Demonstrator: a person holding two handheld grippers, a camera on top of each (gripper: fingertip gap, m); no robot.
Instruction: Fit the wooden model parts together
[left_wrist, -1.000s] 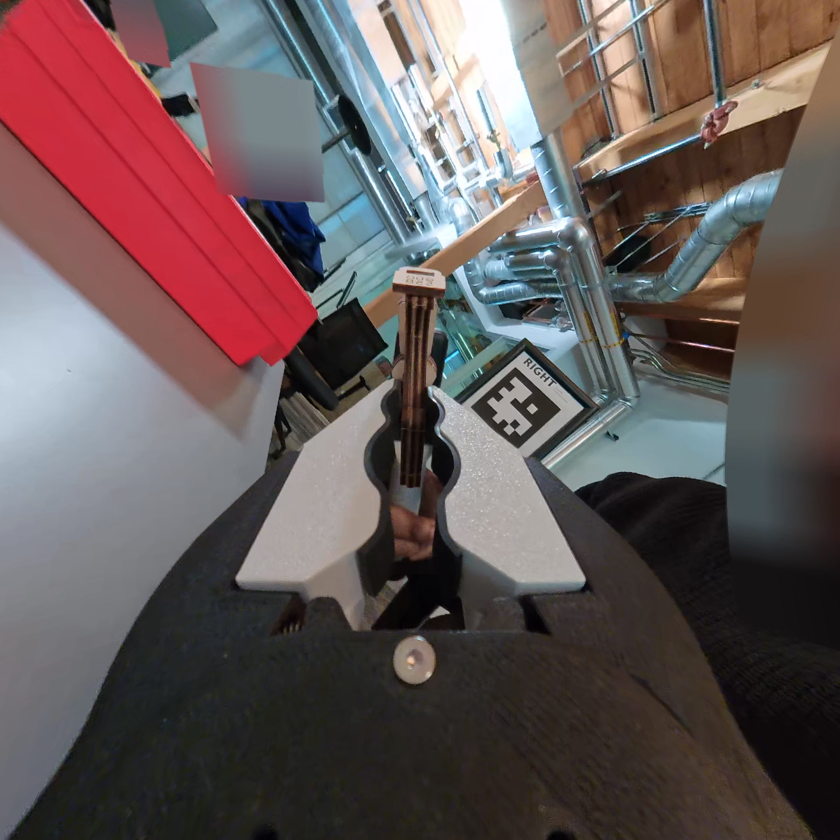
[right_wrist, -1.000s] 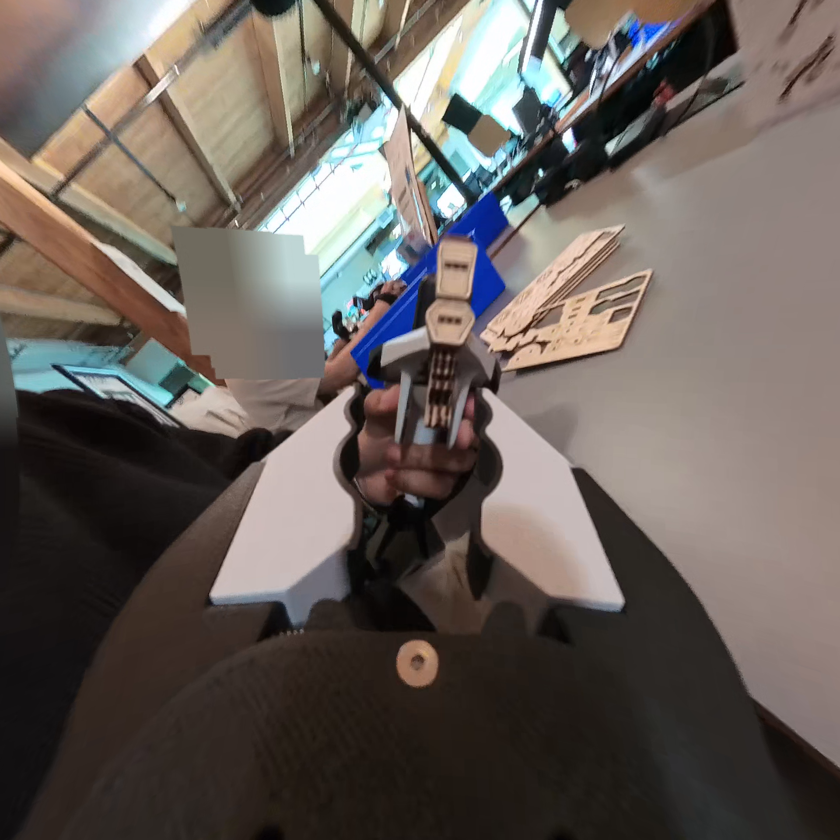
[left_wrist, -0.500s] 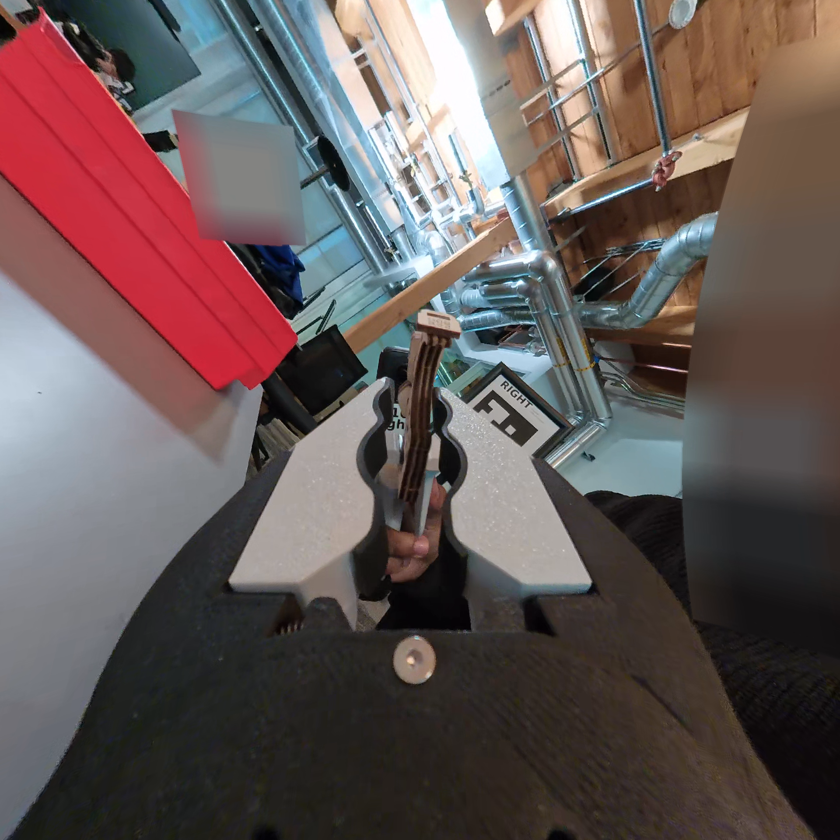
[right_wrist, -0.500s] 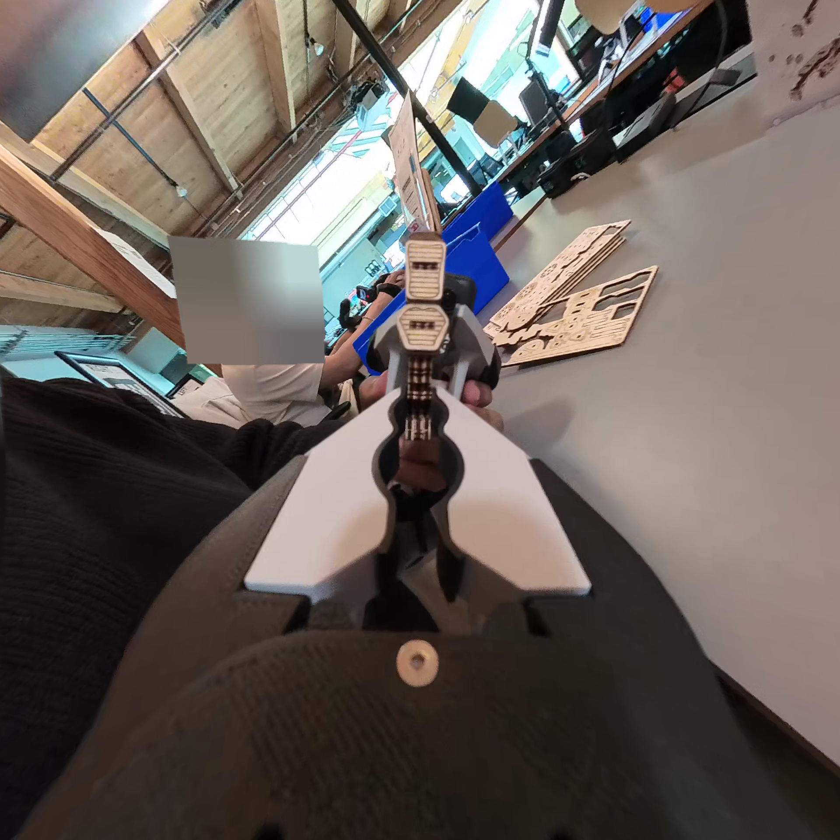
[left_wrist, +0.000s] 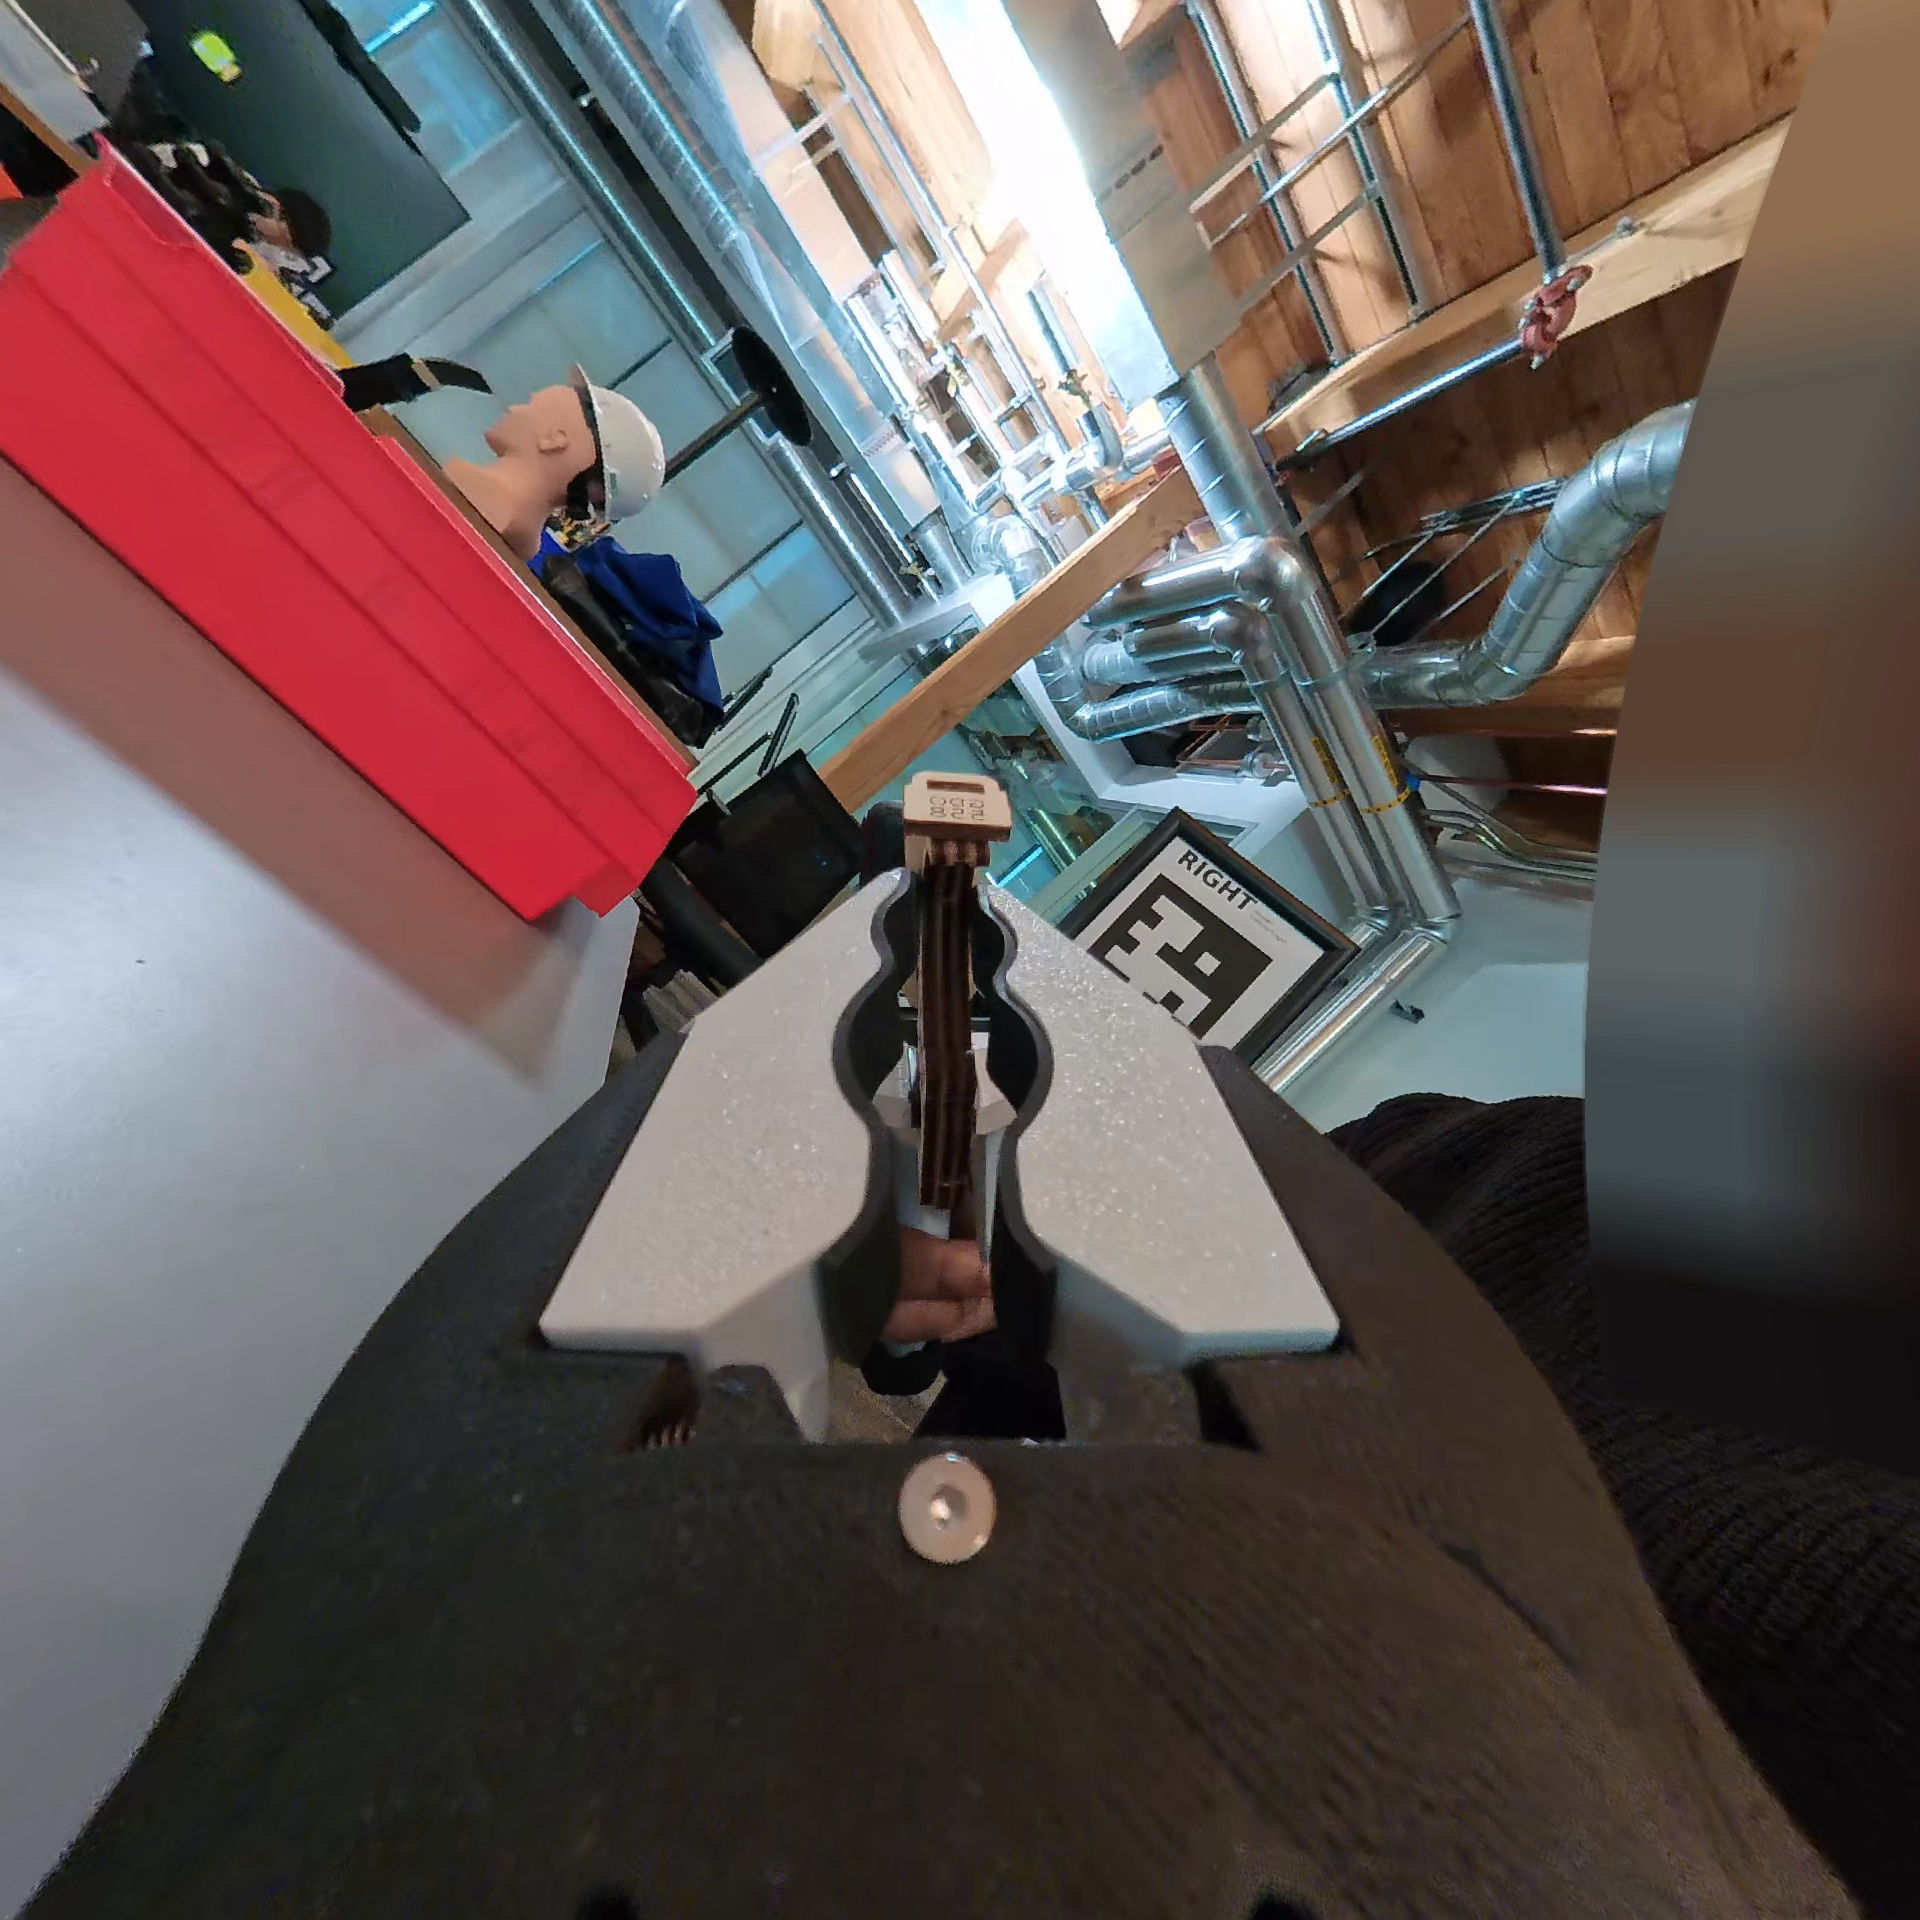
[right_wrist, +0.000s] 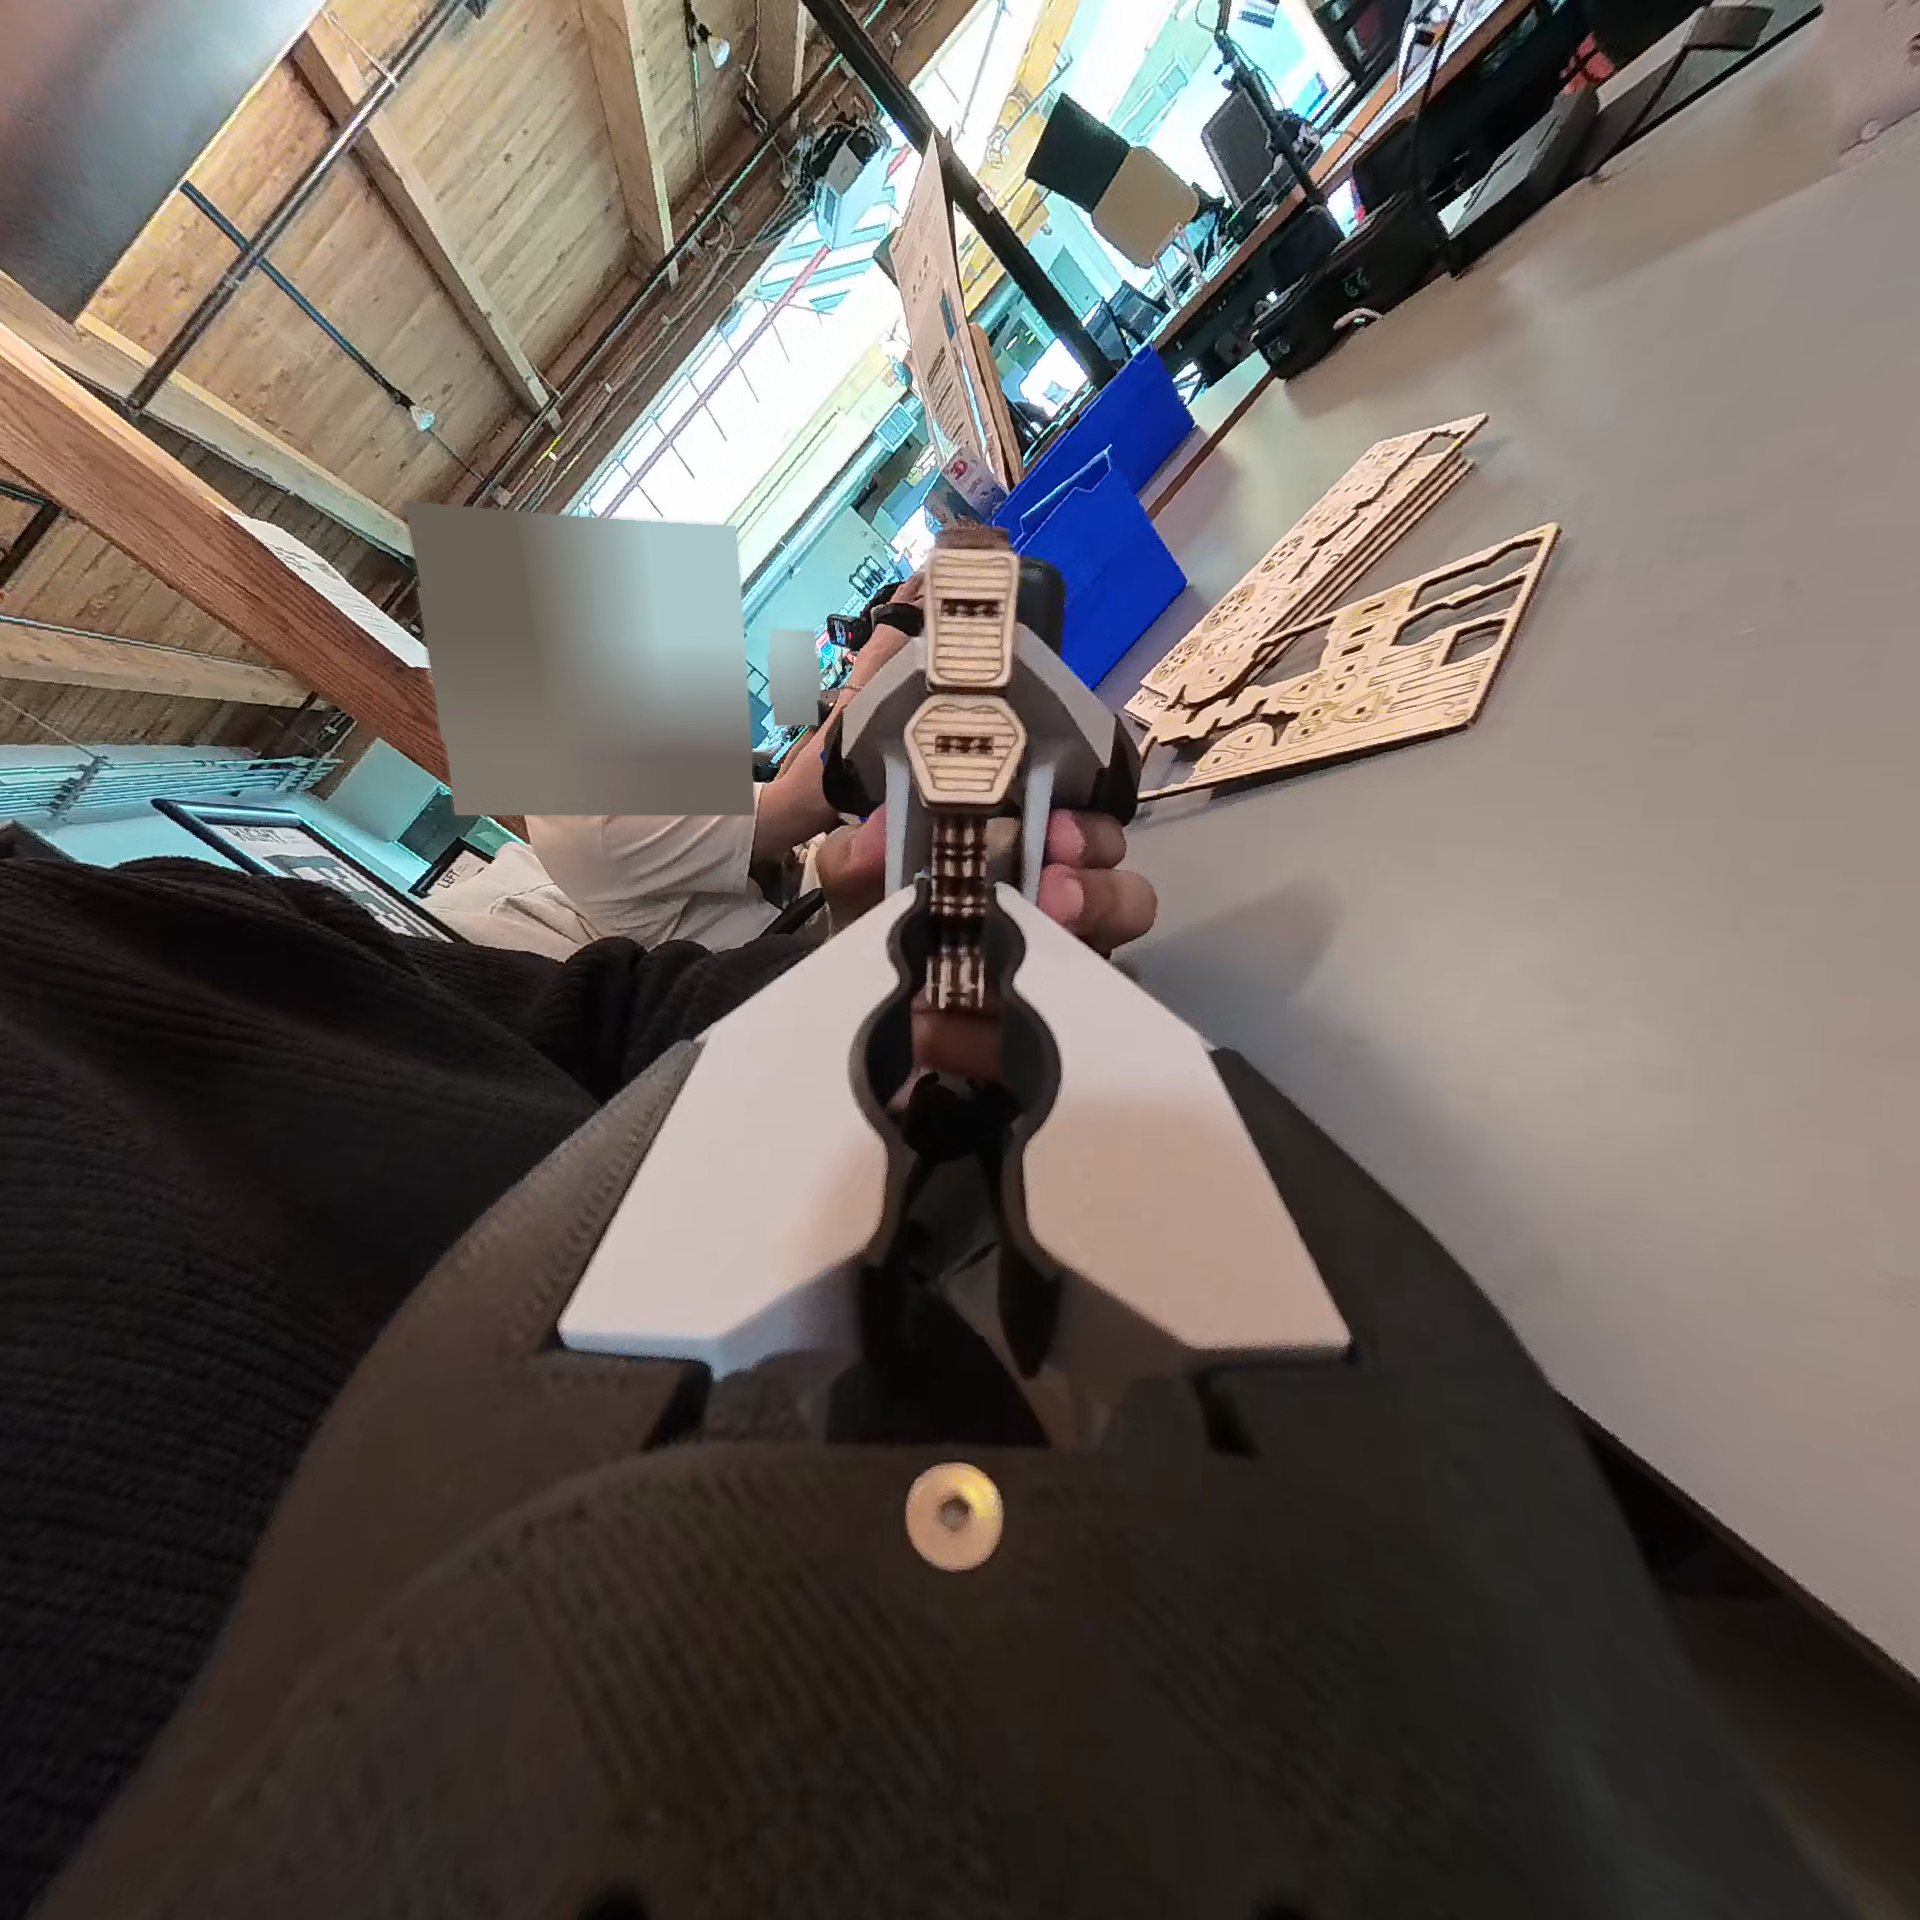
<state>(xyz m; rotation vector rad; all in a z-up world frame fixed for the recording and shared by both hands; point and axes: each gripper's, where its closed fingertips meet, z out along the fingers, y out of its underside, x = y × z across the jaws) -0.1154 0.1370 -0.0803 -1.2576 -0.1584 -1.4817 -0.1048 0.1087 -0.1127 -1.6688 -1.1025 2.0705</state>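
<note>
Already both grippers, left (left_wrist: 943, 940) and right (right_wrist: 958, 920), are clamped on one layered wooden model (right_wrist: 964, 727) held in the air between them — several parts look joined, yet cut sheets (right_wrist: 1382, 644) lie on the table (right_wrist: 1558, 987), so more seemingly remains.

My left claw (left_wrist: 943, 1023) and right claw (right_wrist: 956, 971) meet nose to nose on the wooden model (right_wrist: 961, 717), so I have no gap between them. On my right, the grey desk (right_wrist: 1558, 987) lies bare near me; wooden part sheets (right_wrist: 1382, 644) and a blue bin (right_wrist: 1101, 520) block its far edge. On my left, a red bin (left_wrist: 312, 582) stands on the desk, bare surface before it.
</note>
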